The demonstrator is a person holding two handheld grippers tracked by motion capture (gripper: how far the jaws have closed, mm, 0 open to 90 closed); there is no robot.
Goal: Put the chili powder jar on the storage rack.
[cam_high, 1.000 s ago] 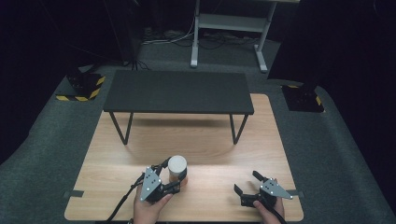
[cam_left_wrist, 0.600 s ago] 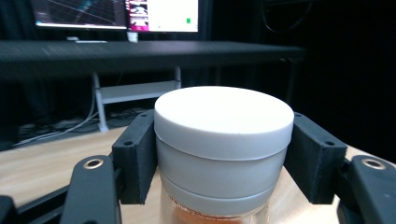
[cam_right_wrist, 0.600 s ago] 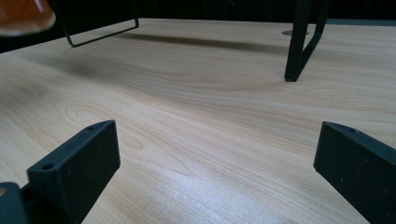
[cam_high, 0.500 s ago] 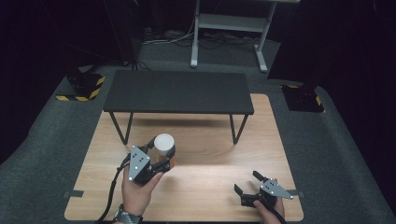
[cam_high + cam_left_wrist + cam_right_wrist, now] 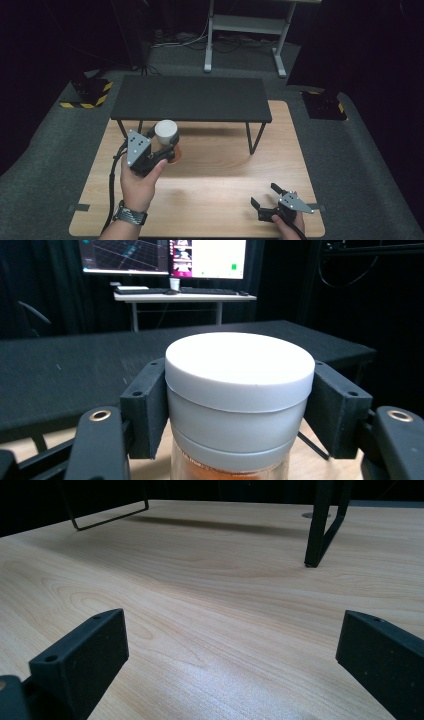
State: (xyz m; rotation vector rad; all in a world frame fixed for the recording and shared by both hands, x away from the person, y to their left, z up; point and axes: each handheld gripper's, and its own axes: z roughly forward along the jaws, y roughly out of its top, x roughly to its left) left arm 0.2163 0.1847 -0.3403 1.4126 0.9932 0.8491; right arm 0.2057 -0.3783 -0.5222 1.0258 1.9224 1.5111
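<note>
Left gripper [image 5: 162, 150] clamped on white-lidded jar [image 5: 239, 400], held just before black shelf's [image 5: 190, 97] front edge. Right gripper [image 5: 266, 197] open, empty, well right of shelf. Best kept upright, raised clear of the edge.

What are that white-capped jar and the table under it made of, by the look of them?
The jar's cap looks like matte white plastic: smooth, even and dull, with a moulded step. The jar body below seems clear glass or plastic, with something orange showing through. The table looks like pale wood or wood-look laminate, with visible grain and a soft sheen.
</note>
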